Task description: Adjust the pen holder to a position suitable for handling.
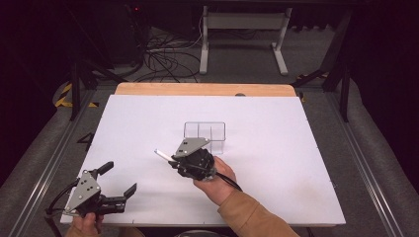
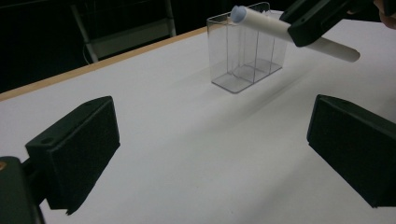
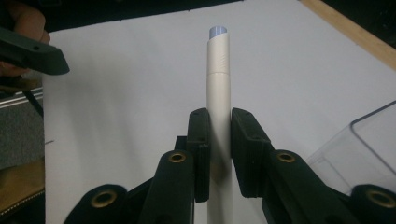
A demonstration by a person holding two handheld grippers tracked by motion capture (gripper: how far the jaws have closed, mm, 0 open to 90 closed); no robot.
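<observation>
Now aloft: white pen clamped over the worktop

Meanwhile, at the middle of the white worktop (image 1: 276,163), the right tongs (image 1: 172,161) grip a white pen (image 1: 161,155) and hold it clear of the surface. Seen in the right gripper view, the two black jaws press on the pen (image 3: 218,93) from either side, a little below its middle, and its pale blue tip points away from the camera, along the jaws. In the high view the pen sticks out to the left of the tongs, its tip aimed toward the worktop's left half.

Just behind the right tongs stands a clear box (image 1: 204,134), upright, split by thin walls into compartments. In the left gripper view the pen (image 2: 266,25) hangs in front of the box (image 2: 243,51), tilted, tip higher than tail, with the right tongs (image 2: 310,28) closed on its middle. Whether pen and box touch cannot be told from that angle.

Near the worktop's front left corner, the left tongs (image 1: 118,180) rest low in the person's hand, well apart from the pen. Their jaws stand wide apart, with only bare white surface between them, as the left gripper view makes plain (image 2: 210,154).
</observation>
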